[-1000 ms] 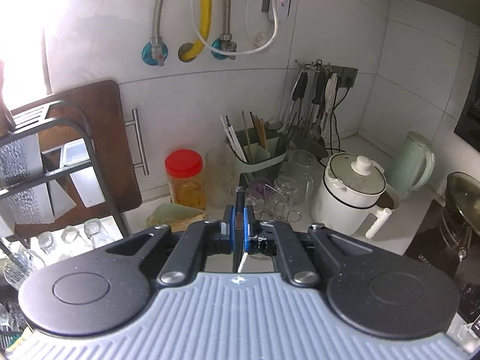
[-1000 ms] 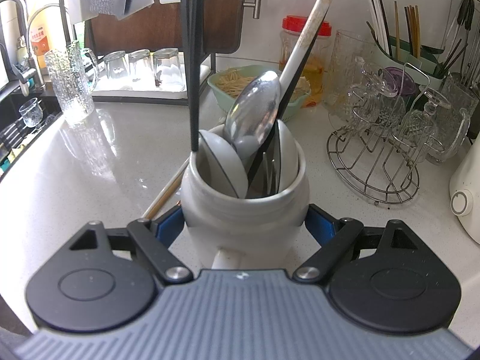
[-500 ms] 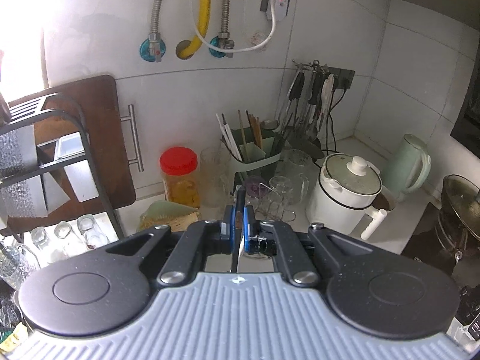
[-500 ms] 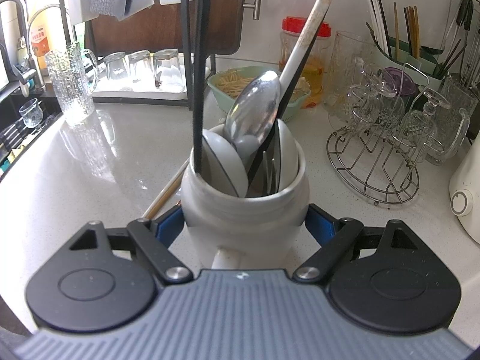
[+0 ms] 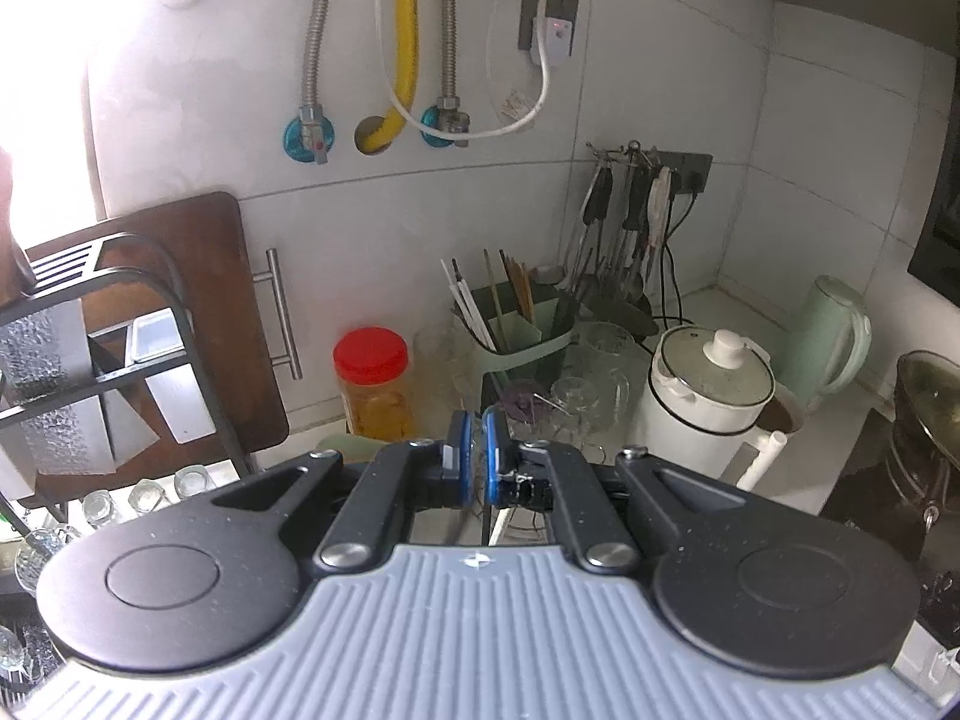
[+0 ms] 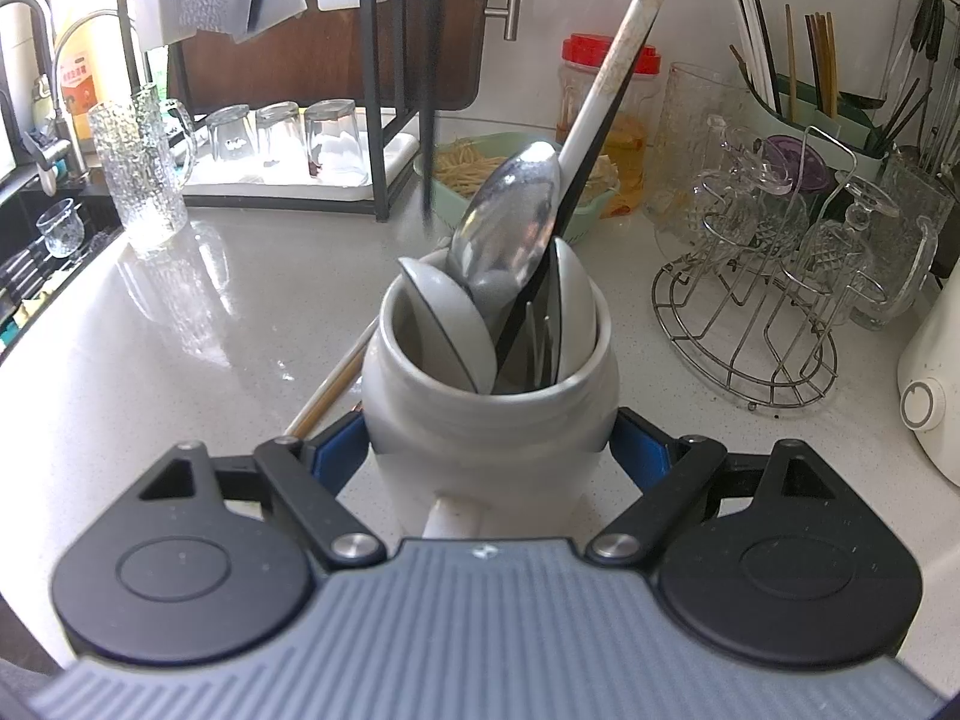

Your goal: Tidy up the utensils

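Observation:
A white ceramic jar point(image 6: 492, 420) stands on the counter, and my right gripper point(image 6: 489, 450) is shut on it, with a blue pad on each side. In the jar are grey ceramic spoons point(image 6: 450, 324), a metal spoon point(image 6: 510, 222), a long white handle point(image 6: 618, 54) and a black stick. A blurred black chopstick point(image 6: 427, 180) hangs just behind the jar, its tip a little above the rim. High over the counter, my left gripper point(image 5: 477, 456) is shut, with that thin dark chopstick running down between its pads. A pale chopstick point(image 6: 336, 384) lies on the counter left of the jar.
Right of the jar stands a wire rack point(image 6: 750, 324) of glass cups, with a white cooker point(image 6: 936, 396) beyond it. Behind are a green bowl point(image 6: 480, 168), a red-lidded jar point(image 6: 606, 96), a green chopstick caddy point(image 6: 822, 90) and a dish rack point(image 6: 384, 138) with upturned glasses. A glass mug point(image 6: 144, 174) stands by the sink.
The black chopstick's tip has lifted from the jar's mouth and drifted right. The left view has tipped slightly. My right gripper and the jar have stayed put.

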{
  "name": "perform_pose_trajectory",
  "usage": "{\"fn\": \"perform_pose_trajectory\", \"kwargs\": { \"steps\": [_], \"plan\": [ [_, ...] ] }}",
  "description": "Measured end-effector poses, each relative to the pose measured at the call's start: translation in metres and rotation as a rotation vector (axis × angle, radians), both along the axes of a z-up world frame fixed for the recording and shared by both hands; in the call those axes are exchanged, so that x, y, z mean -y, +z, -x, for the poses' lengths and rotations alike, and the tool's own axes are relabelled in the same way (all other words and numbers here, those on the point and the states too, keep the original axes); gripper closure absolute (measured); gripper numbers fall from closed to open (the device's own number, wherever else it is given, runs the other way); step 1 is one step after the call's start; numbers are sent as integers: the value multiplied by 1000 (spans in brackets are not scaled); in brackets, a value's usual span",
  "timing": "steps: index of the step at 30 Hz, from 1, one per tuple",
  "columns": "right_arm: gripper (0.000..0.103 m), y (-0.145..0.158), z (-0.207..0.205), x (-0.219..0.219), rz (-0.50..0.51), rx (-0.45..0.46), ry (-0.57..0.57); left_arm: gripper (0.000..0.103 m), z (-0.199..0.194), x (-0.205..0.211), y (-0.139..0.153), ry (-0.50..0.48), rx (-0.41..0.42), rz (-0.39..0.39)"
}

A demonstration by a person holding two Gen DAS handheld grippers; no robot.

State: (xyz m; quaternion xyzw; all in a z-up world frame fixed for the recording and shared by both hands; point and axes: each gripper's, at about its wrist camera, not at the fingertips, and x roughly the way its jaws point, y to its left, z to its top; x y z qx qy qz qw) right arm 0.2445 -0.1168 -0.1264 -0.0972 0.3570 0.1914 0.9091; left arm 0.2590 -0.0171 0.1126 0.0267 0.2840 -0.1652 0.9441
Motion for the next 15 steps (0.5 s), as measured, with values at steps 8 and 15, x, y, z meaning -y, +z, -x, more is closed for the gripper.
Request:
{"fn": "perform_pose_trajectory", "kwargs": {
  "steps": [8, 15],
  "plan": [
    [14, 0, 0, 0, -1, 2, -3, 97, -1, -1, -10, -2, -28, 7],
    [14, -1, 2, 0, -6, 10, -11, 97, -13, -19, -46, 40, -119, 32]
  ]
}}
